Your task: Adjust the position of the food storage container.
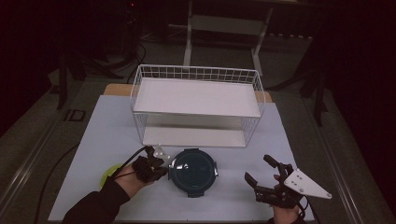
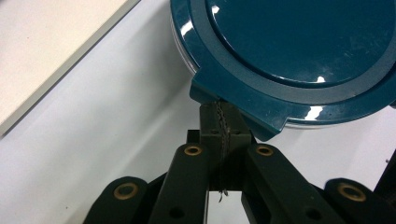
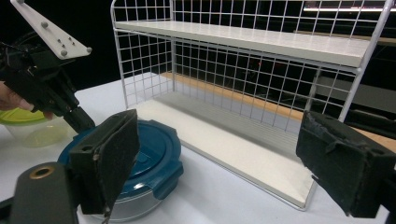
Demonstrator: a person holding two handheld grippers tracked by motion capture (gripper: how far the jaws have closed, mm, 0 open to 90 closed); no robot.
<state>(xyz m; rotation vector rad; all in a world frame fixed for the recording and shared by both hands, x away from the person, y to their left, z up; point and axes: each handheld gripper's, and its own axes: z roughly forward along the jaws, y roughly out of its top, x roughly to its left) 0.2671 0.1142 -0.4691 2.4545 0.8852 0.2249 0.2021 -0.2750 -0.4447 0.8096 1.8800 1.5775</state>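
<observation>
I read no writing or labels | left gripper (image 1: 164,169) jaws closed together at a latch tab of the teal-lidded container (image 1: 193,171), table centre | right gripper (image 1: 262,174) jaws wide apart, holding nothing, at container's 3 o'clock | wire shelf rack (image 1: 196,106) at 12 | green-lidded tub (image 1: 109,173) at 9, behind my left hand.

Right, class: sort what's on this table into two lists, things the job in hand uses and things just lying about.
In use:
- round container with the teal lid
- left claw, shut, at a clip tab on the lid's rim
- right claw, open, off to the side

Lying about:
- white wire shelf rack
- clear tub with a yellow-green lid
</observation>
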